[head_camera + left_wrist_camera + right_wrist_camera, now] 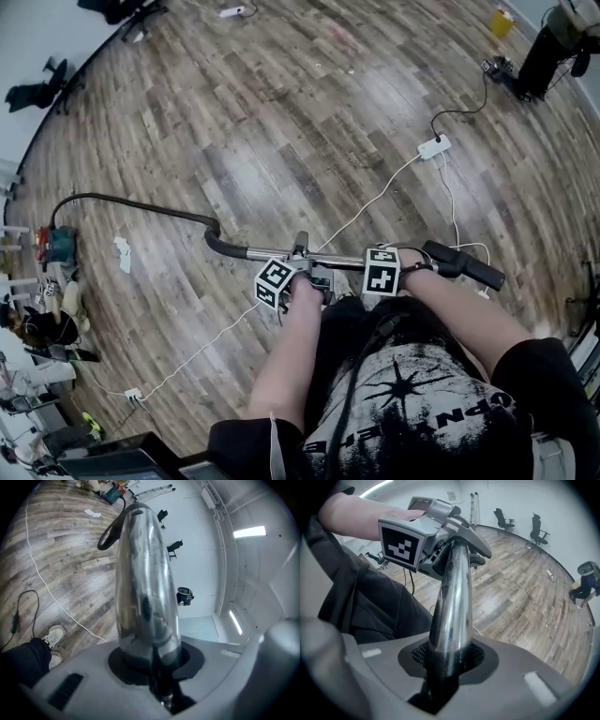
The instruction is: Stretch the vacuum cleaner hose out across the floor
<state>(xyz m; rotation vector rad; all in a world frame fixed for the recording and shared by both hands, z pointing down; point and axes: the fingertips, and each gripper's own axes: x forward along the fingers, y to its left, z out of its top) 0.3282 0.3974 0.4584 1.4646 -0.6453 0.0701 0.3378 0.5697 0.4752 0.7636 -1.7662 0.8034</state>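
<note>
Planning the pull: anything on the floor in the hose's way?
Nothing solid visible. A white cable runs along the floor under the chrome wand, and a white scrap lies beside the black hose, not touching it. Both lie flat, so probably no snag.

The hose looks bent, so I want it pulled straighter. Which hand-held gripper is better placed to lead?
Probably left. The left hand-held gripper grips the wand beside the hose, which curves off to the vacuum, so it can steer that end. The right hand-held gripper holds nearer the handle.
</note>
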